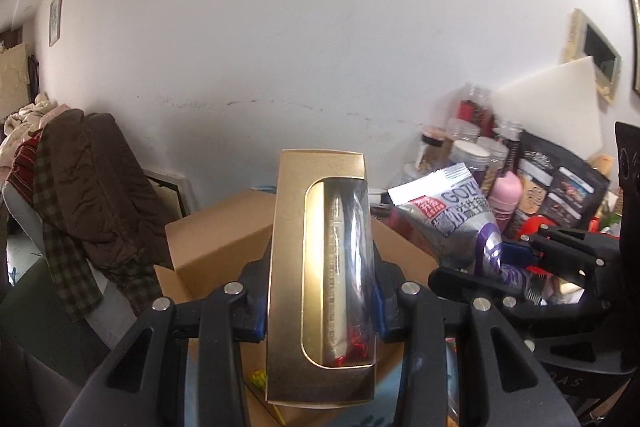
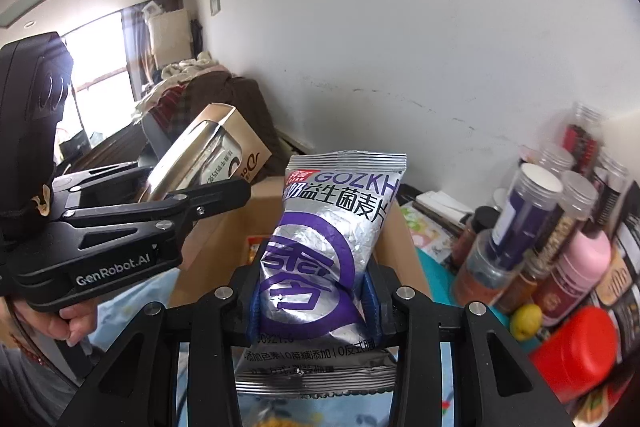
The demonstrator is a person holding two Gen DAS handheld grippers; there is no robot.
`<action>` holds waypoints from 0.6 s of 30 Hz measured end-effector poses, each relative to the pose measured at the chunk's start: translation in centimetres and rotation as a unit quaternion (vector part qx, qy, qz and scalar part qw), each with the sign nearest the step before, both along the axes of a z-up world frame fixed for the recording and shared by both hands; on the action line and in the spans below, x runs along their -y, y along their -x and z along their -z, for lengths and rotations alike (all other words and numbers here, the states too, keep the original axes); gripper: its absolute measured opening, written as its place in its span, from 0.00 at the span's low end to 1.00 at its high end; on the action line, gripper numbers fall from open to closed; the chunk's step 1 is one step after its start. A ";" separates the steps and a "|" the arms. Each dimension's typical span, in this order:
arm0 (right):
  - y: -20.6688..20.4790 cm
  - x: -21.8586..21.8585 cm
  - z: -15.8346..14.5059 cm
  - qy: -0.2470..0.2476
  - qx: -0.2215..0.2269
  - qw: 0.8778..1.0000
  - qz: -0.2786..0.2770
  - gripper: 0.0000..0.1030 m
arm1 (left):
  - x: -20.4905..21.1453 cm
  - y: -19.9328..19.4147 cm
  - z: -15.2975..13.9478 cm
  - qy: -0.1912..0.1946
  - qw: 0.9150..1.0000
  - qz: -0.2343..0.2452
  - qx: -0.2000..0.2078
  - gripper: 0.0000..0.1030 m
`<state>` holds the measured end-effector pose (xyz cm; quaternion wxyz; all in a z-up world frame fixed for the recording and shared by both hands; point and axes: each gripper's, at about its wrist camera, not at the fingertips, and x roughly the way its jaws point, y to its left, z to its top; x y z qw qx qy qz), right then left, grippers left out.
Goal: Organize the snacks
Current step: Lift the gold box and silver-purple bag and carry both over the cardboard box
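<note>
My left gripper (image 1: 320,291) is shut on a tall gold box (image 1: 320,267) with a clear window that shows a white wrapped stick inside. It holds the box upright over an open cardboard box (image 1: 208,251). In the right wrist view my right gripper (image 2: 314,297) is shut on a silver and purple snack pouch (image 2: 332,247), also above the cardboard box (image 2: 400,251). The pouch (image 1: 452,219) and the right gripper (image 1: 516,267) appear at the right of the left wrist view. The gold box (image 2: 208,151) and the left gripper (image 2: 192,195) appear at the left of the right wrist view.
Several jars and bottles (image 2: 532,211), a pink bottle (image 2: 580,267), a red lid (image 2: 576,351) and a black bag (image 1: 556,183) crowd the right side. Clothes (image 1: 80,179) pile on a chair at the left. A white wall stands behind. A hand (image 2: 76,319) holds the left gripper.
</note>
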<state>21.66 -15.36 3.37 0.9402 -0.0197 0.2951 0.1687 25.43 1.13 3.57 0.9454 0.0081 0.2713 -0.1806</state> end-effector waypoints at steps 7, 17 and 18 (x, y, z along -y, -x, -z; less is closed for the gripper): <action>-4.1 0.2 1.8 -0.001 -0.021 1.000 0.008 0.38 | 0.3 -4.1 2.3 -0.013 1.000 -0.013 -0.023 0.36; -8.2 0.6 6.1 0.014 -0.080 0.996 0.033 0.38 | 0.3 -8.0 7.4 -0.045 0.994 -0.034 -0.088 0.36; -8.5 0.6 6.4 0.018 -0.085 0.996 0.033 0.38 | 0.3 -8.2 7.7 -0.049 0.994 -0.036 -0.093 0.36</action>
